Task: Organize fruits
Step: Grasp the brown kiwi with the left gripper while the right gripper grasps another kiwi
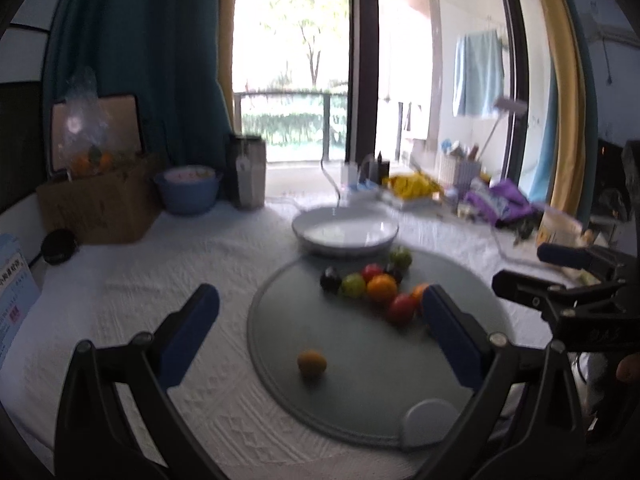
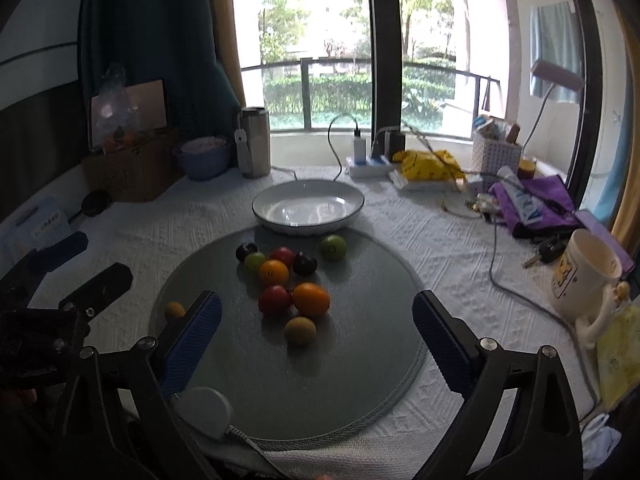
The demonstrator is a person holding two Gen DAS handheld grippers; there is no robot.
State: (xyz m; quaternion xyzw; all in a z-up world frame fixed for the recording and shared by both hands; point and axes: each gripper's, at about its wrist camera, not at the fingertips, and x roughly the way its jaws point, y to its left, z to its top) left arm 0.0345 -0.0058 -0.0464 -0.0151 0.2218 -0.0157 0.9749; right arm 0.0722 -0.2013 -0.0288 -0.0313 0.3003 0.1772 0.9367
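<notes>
Both wrist views toward fruit-laden mat (image 1: 360,360)

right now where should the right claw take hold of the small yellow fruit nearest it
Grip the small yellow fruit across its round middle, coming from above and the near side. It sits alone on the grey mat, the red fruit and orange just behind it, and the right claw stands open.

Bright daylight from the tall glass balcony window (image 2: 320,60), blown out and motion-blurred in left view, sharper right view, fisheye-bent dark corners, glare on white ceramic bowl (image 2: 308,206).
</notes>
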